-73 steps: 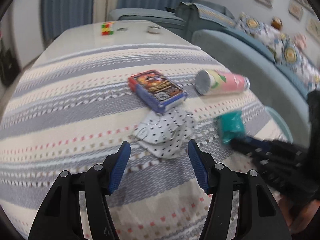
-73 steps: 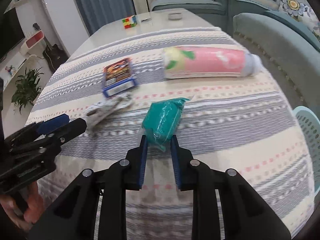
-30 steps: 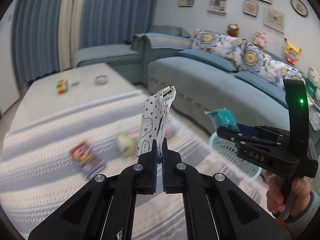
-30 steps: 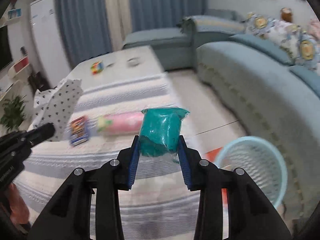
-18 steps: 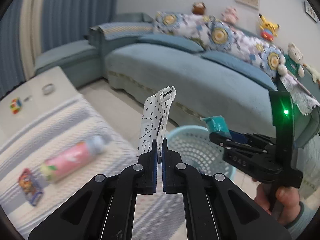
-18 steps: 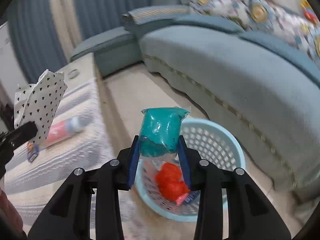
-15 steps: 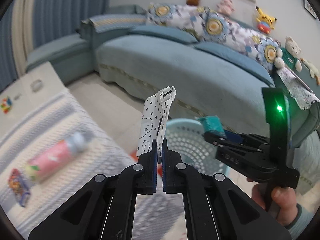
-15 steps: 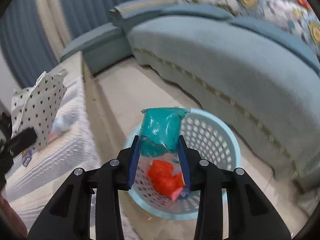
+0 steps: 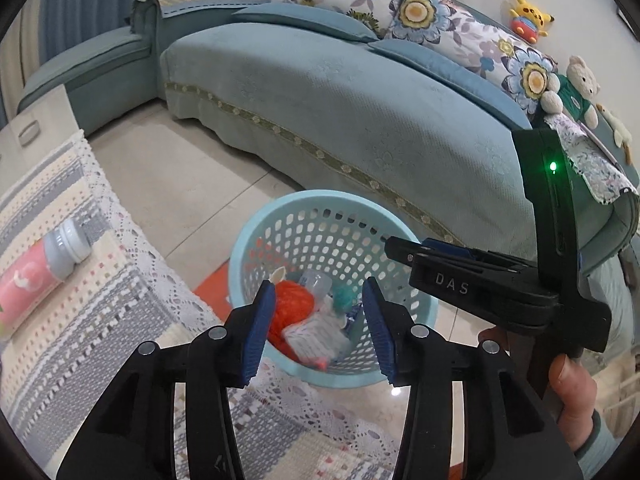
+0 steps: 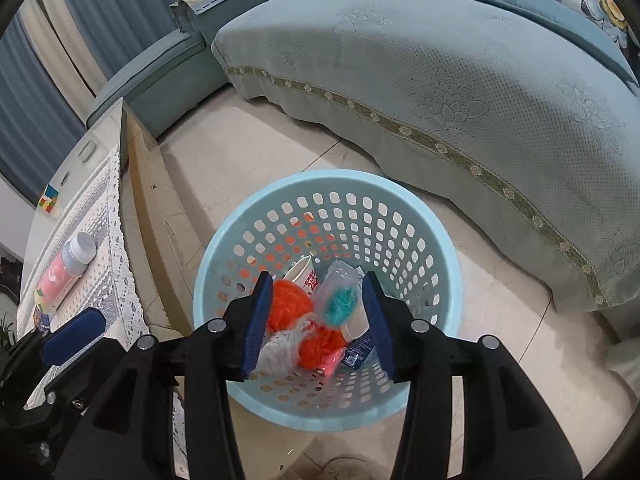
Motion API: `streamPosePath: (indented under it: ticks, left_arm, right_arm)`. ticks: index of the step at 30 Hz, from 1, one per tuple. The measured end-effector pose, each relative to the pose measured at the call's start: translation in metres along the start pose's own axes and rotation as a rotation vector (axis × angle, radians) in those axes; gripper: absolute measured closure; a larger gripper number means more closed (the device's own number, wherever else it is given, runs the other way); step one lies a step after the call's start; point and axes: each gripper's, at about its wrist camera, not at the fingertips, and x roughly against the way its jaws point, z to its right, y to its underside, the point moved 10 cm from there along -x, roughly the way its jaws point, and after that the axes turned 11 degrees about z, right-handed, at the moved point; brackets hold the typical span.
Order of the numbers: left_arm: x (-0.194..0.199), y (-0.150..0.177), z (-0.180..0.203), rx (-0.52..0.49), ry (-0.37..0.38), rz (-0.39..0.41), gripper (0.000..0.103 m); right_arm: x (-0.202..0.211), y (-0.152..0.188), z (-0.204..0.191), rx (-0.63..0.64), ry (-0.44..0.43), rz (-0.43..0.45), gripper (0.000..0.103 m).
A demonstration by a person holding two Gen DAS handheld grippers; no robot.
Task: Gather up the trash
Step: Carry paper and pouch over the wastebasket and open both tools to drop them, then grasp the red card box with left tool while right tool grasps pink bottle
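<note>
A light blue perforated basket [image 9: 280, 216] [image 10: 436, 236] stands on the floor between the table and the sofa. It holds orange crumpled trash [image 10: 290, 300], the teal packet [image 10: 340, 306], a paper cup [image 10: 304, 274] and the white spotted wrapper [image 9: 316, 338]. My left gripper [image 9: 320, 324] is open and empty above the basket's near rim. My right gripper [image 10: 318, 320] is open and empty directly over the basket. The right gripper also shows in the left wrist view [image 9: 452, 260], over the basket's right rim.
A pink can with a grey lid [image 9: 36, 268] [image 10: 66, 272] lies on the striped tablecloth [image 9: 60, 340] at left. A teal sofa [image 9: 360, 128] with cushions and plush toys runs behind the basket. A colour cube [image 10: 49, 199] sits far back on the table.
Both grippers have opened over the basket. The spotted wrapper and the teal packet have dropped from the jaws into it. Both views now look more steeply down.
</note>
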Motion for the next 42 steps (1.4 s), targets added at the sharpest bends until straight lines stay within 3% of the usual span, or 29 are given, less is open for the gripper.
streamPosePath:
  ticks: [8, 14, 17, 19, 21, 22, 25, 28, 34, 39, 42]
  left_arm:
    - [0.044, -0.008, -0.031, 0.011, -0.052, 0.058, 0.057]
    - [0.101, -0.019, -0.078, 0.048, -0.133, 0.149, 0.053]
    - [0.127, -0.021, -0.108, 0.075, -0.190, 0.185, 0.053]
    - [0.150, -0.020, -0.141, 0.124, -0.251, 0.219, 0.047]
    - [0.173, -0.018, -0.178, 0.184, -0.349, 0.259, 0.033]
    - [0.180, -0.016, -0.193, 0.206, -0.386, 0.271, 0.030]
    - [0.203, -0.004, -0.260, 0.310, -0.553, 0.278, 0.028]
    - [0.207, 0.013, -0.317, 0.419, -0.636, 0.240, 0.028]
    - [0.181, 0.044, -0.371, 0.590, -0.627, 0.168, 0.028]
    - [0.161, 0.055, -0.390, 0.578, -0.725, 0.102, 0.028]
    - [0.150, 0.063, -0.396, 0.587, -0.737, 0.059, 0.029]
  right_arm:
    - [0.018, -0.011, -0.029, 0.050, -0.067, 0.079, 0.060]
    - [0.061, -0.023, -0.093, 0.165, -0.188, 0.235, 0.060]
    - [0.076, -0.019, -0.131, 0.236, -0.250, 0.271, 0.060]
    - [0.079, -0.014, -0.157, 0.285, -0.278, 0.272, 0.060]
    - [0.077, -0.010, -0.181, 0.322, -0.297, 0.267, 0.060]
    - [0.074, -0.009, -0.194, 0.336, -0.309, 0.263, 0.059]
    - [0.061, -0.008, -0.235, 0.358, -0.374, 0.236, 0.058]
    - [0.040, -0.012, -0.271, 0.363, -0.433, 0.192, 0.058]
    - [-0.017, -0.012, -0.327, 0.395, -0.492, 0.105, 0.058]
    - [-0.056, -0.010, -0.353, 0.424, -0.508, 0.016, 0.060]
    - [-0.076, -0.006, -0.357, 0.437, -0.515, -0.075, 0.060]
